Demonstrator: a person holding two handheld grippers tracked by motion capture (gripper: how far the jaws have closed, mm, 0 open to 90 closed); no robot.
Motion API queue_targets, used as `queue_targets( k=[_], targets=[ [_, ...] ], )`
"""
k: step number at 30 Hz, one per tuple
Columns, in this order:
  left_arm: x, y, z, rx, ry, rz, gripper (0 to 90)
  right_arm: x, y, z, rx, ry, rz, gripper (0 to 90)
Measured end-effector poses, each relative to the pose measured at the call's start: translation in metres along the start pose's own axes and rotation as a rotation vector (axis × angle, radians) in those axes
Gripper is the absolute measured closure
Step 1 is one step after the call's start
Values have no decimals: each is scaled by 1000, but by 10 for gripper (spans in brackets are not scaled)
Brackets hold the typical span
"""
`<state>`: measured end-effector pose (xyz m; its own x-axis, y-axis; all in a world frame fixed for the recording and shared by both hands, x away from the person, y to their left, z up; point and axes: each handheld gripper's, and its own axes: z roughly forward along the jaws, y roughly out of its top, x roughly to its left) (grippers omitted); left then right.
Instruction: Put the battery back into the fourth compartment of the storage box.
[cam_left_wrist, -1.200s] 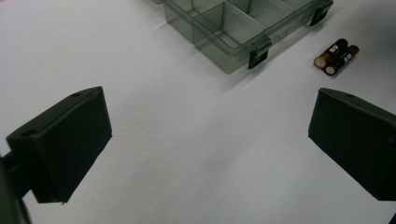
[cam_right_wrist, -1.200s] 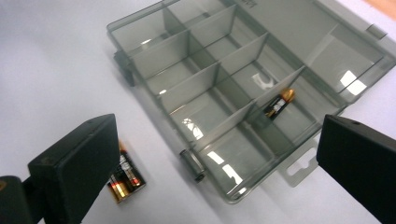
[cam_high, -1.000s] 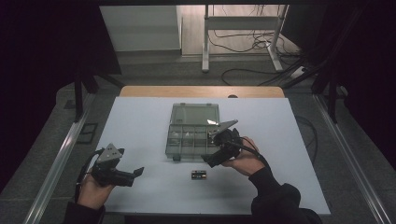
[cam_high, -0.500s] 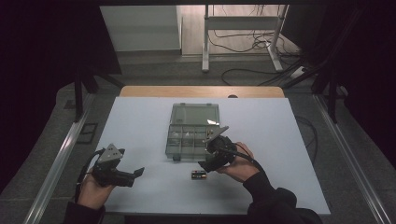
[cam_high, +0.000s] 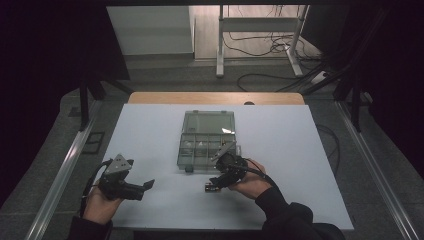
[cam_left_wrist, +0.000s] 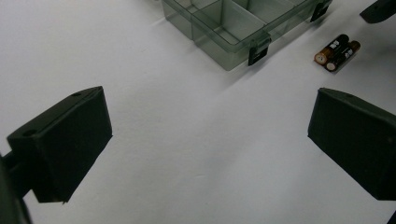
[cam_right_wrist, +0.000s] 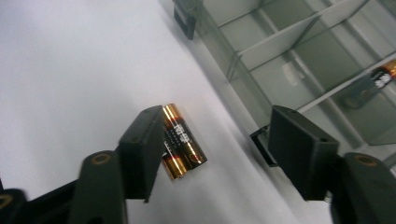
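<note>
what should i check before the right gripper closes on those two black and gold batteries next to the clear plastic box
1. Two black and gold batteries between the jaws of the right gripper: ok; they lie against the left jaw, and the jaws have just been closing.
2. Pads pressing both sides: not ok, gap at the right jaw.
3. Right jaw clear of the black latch on the clear plastic compartment box: cannot tell, very close.
4. Box lid open: ok.
5. Left gripper open and away: ok.

In the right gripper view, one black jaw hides perhaps half of the batteries (cam_right_wrist: 182, 142).
</note>
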<state>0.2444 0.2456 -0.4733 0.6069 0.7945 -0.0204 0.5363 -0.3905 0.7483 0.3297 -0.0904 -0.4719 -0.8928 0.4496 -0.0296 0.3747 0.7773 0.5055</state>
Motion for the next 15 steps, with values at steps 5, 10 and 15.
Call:
queue_targets(
  k=[5, 10, 15],
  targets=[
    [0, 0, 0, 0, 0, 0, 1, 3, 0, 8, 38, 16, -26, 515],
    [0, 0, 0, -2, 0, -2, 1, 4, 0, 15, 69, 29, -42, 610],
    [0, 0, 1, -2, -1, -3, 1, 4, 1, 18, 76, 34, -55, 686]
  ],
)
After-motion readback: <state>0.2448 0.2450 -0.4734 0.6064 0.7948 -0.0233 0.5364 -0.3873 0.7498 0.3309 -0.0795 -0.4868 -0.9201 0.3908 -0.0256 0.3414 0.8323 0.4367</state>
